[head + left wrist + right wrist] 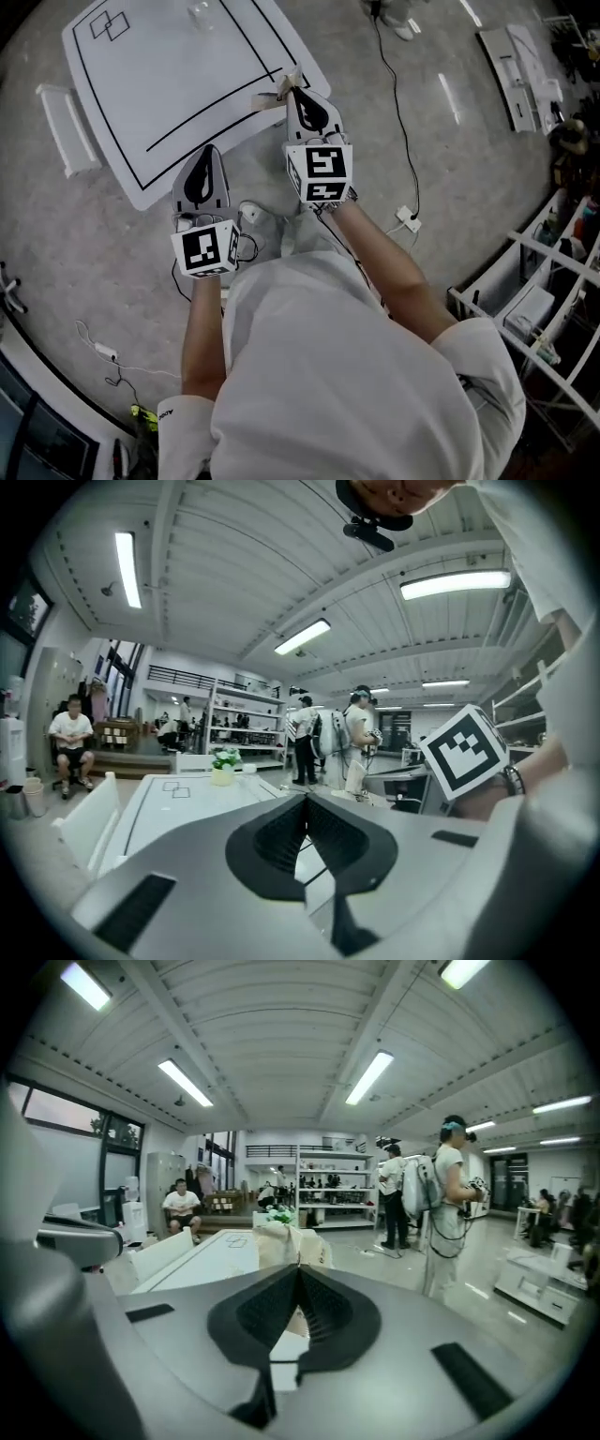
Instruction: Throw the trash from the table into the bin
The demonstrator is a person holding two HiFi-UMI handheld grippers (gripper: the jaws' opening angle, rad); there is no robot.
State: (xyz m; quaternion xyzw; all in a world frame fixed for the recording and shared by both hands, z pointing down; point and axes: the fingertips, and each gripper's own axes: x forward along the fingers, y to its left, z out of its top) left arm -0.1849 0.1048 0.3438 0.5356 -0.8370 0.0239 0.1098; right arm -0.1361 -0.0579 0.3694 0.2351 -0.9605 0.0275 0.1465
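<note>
Though crumpled and creased, held firm: beige paper trash (268, 98) pinched at the very tips of the right gripper (299, 1271), right over the near edge of the flat white table (159, 84) with its black lines. Left gripper (306, 801) alongside, smooth grey jaws pressed together on nothing.

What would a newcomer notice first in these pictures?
The right tool, shut on a crumpled tan paper at a corner of the white table with black lines. Beside it the left tool is shut and empty at the table's near edge. Both carry black-and-white marker cubes.
</note>
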